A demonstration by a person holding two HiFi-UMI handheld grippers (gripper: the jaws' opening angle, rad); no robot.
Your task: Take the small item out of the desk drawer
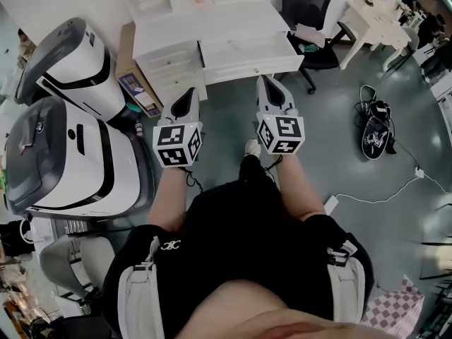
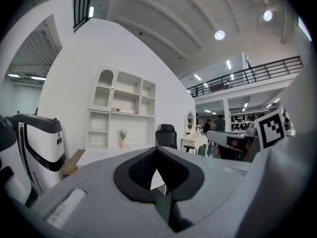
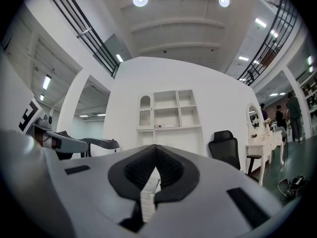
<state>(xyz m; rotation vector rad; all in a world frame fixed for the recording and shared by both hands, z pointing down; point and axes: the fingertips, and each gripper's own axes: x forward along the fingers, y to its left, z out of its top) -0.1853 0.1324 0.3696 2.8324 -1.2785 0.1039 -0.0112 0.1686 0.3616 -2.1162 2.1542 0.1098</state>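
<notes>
Head view: left gripper (image 1: 188,92) and right gripper (image 1: 268,82) hang side by side above the grey floor (image 1: 339,119), tips aimed at the white desk (image 1: 212,20). Both pairs of jaws are pressed together with nothing between them. The desk drawer (image 1: 251,61) lies just beyond the right gripper's tips; the small item cannot be made out in any view

Grey floor (image 1: 339,119), white wall (image 2: 74,83), black office chair (image 1: 307,6), ceiling spotlights (image 3: 140,0)
</notes>
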